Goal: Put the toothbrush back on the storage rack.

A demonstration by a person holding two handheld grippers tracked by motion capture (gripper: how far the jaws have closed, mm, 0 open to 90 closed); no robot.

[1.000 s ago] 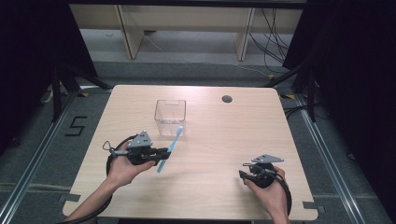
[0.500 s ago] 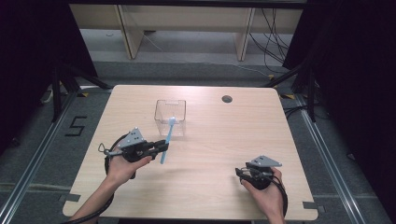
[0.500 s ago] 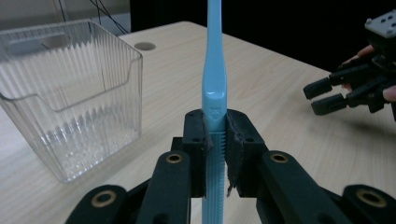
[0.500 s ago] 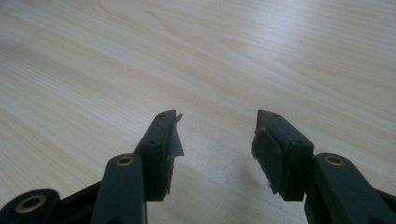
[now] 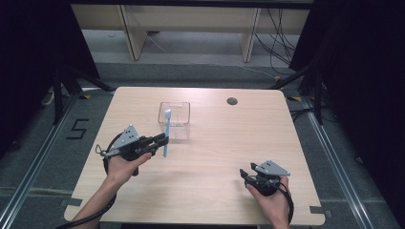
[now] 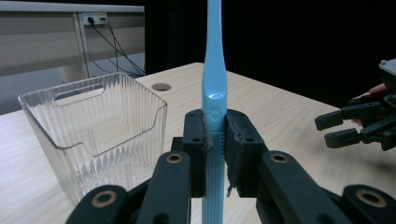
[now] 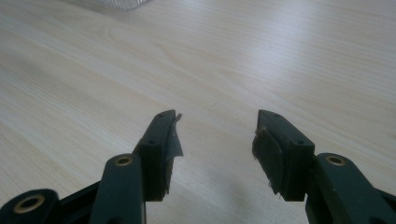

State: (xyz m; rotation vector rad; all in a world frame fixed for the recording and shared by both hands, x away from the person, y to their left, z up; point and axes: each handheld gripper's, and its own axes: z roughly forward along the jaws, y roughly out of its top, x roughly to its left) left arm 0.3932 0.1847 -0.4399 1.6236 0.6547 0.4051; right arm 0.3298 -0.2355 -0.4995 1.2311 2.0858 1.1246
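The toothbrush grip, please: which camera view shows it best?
The left gripper view: the blue toothbrush stands upright, its handle clamped between the left gripper's pads. The high view shows the whole brush, small, bristle end up, before the clear container. The right gripper view faces bare table.

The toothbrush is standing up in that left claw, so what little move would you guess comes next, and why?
Probably a short carry forward until it hangs over the clear box. The left gripper is shut on the toothbrush, which stands upright just short of the box's near wall. The right gripper rests open and apart, so it seems to have no part.
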